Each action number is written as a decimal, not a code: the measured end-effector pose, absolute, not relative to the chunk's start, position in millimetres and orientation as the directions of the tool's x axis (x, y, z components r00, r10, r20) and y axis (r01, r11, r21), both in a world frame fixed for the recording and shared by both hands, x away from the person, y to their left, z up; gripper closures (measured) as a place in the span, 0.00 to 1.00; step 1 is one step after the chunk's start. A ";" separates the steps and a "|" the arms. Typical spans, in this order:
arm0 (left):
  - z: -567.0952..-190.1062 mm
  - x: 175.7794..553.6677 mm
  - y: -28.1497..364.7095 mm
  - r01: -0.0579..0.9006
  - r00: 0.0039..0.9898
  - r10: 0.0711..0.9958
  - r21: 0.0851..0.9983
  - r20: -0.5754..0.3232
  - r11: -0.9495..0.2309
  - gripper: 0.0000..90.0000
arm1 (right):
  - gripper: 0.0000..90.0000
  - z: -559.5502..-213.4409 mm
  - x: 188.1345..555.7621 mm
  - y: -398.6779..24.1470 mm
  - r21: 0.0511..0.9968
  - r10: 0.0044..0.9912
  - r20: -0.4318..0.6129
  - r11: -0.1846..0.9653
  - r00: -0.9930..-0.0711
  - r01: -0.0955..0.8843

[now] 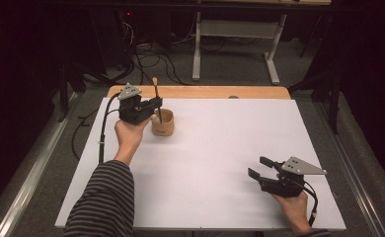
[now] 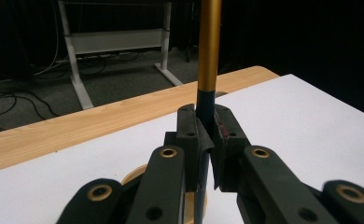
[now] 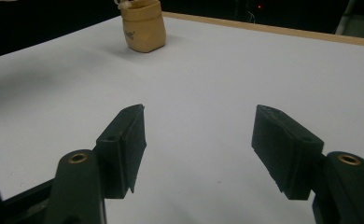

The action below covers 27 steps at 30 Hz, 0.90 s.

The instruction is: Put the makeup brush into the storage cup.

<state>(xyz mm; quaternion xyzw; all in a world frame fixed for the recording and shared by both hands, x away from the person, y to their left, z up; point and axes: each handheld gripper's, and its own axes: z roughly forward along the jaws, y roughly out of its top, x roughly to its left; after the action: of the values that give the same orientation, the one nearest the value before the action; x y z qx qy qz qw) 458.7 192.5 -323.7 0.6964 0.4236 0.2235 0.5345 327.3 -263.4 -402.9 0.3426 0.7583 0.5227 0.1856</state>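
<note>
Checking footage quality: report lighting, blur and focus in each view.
High view: white table evenly lit, surrounding room dark, mildly soft. Left gripper view: left gripper on the brush fairly sharp, nearest jaw links blurred. Right gripper view: right gripper soft-edged, cup dim.

I see a white sheet (image 1: 220, 168) covering most of the surface; its wooden edge (image 1: 205, 92) stays bare along the far side. Beyond that edge, I note grey carpeted floor (image 1: 230, 69) with a tangle of dark cables (image 1: 151, 57) at the left. A white frame stand (image 1: 235, 34) rests on the floor behind the surface, with two feet pointing forward. A metal rail (image 1: 27, 182) runs along the floor at the left side.
</note>
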 end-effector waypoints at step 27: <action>-340.7 470.3 180.1 0.334 0.514 0.855 0.935 -0.073 -0.121 0.92 | 0.41 -404.2 327.7 -261.7 0.917 0.702 0.083 0.224 -0.707 0.330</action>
<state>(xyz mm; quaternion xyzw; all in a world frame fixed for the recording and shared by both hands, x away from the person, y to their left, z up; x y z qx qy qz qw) 470.3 180.1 -340.7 0.7040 0.4224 0.2547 0.5110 327.7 -261.7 -404.2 0.3385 0.7619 0.5227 0.1780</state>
